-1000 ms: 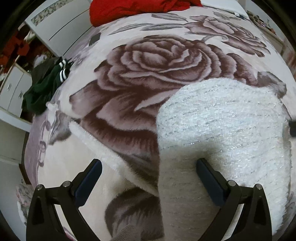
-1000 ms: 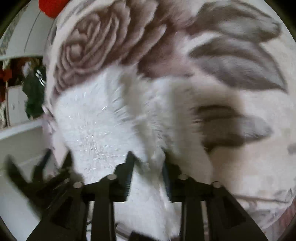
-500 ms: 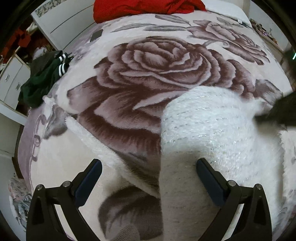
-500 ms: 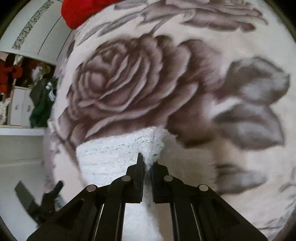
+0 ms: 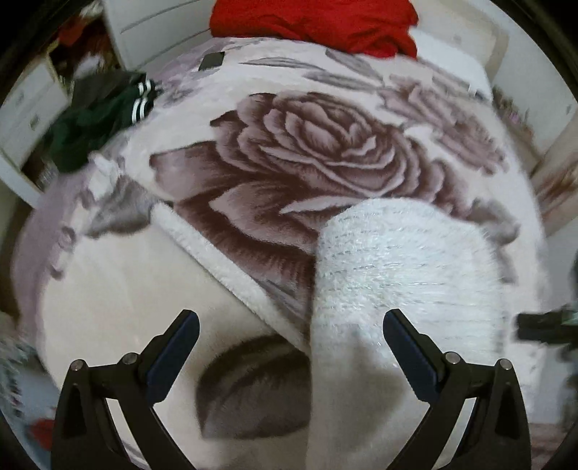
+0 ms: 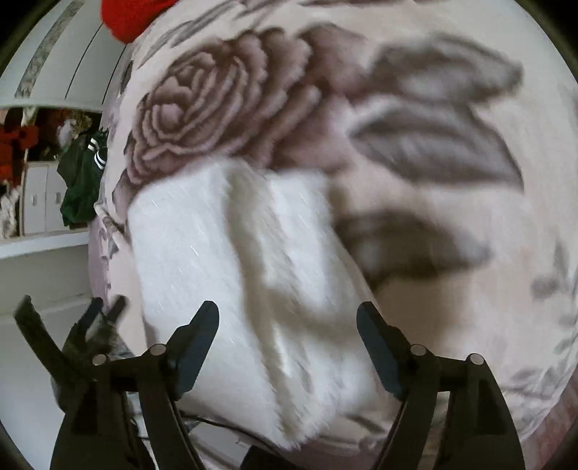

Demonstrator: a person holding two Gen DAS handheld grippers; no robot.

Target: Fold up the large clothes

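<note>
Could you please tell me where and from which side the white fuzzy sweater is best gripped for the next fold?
Probably the white fuzzy sweater at its near bottom edge, coming from above: the fabric lies flat on the rose blanket, and a raised lengthwise crease there gives opening jaws something to pinch.

A bed [image 5: 108,289] fills the room, spread with a pale rose-patterned blanket [image 5: 318,144]. White drawers [image 5: 25,108] stand to its left, a white headboard [image 5: 162,25] behind.

White fuzzy sweater [image 5: 404,260] on rose-patterned pink blanket [image 5: 318,144]

A rose-print blanket [image 5: 325,144] covers the bed beside white drawers [image 5: 25,108].
</note>
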